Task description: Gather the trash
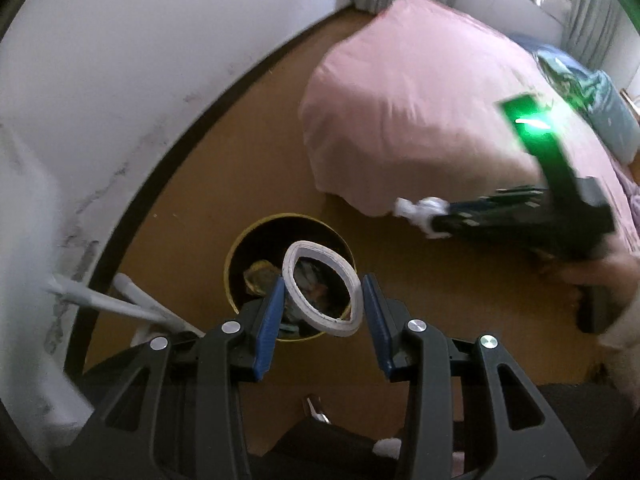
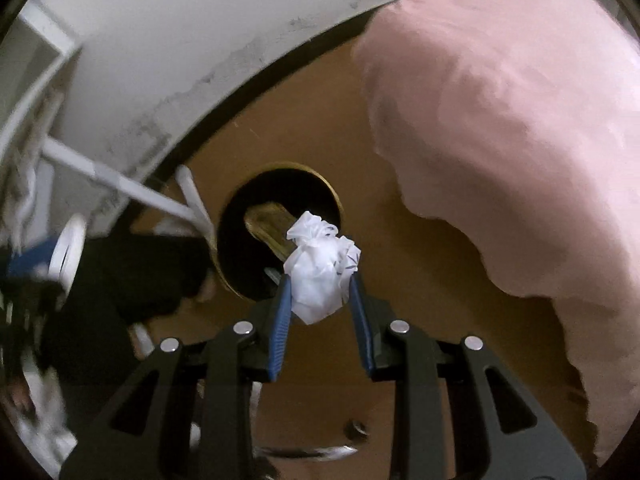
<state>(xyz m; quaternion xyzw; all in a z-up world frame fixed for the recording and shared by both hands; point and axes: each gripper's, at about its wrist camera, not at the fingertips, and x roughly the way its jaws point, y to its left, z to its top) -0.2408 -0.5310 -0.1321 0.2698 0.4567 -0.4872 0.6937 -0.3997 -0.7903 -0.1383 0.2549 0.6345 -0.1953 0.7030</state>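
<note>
My left gripper (image 1: pixel 323 285) is shut on a white tape ring (image 1: pixel 320 289), squeezed into an oval, held right above a yellow-rimmed trash bin (image 1: pixel 240 240) with trash inside. My right gripper (image 2: pixel 318 284) is shut on a crumpled white tissue wad (image 2: pixel 320 276), held above the floor near the bin (image 2: pixel 320 178). In the left wrist view the right gripper (image 1: pixel 436 220) shows at the right with the wad (image 1: pixel 420 210) at its tips. In the right wrist view the left gripper (image 2: pixel 36 264) shows blurred at the left edge with the tape ring (image 2: pixel 68 254).
A bed with a pink cover (image 1: pixel 420 112) fills the right side, also in the right wrist view (image 2: pixel 520 140). A white wall (image 1: pixel 120 60) with a dark skirting runs along the left. White rods (image 1: pixel 120 304) lean beside the bin. The floor (image 1: pixel 440 320) is brown.
</note>
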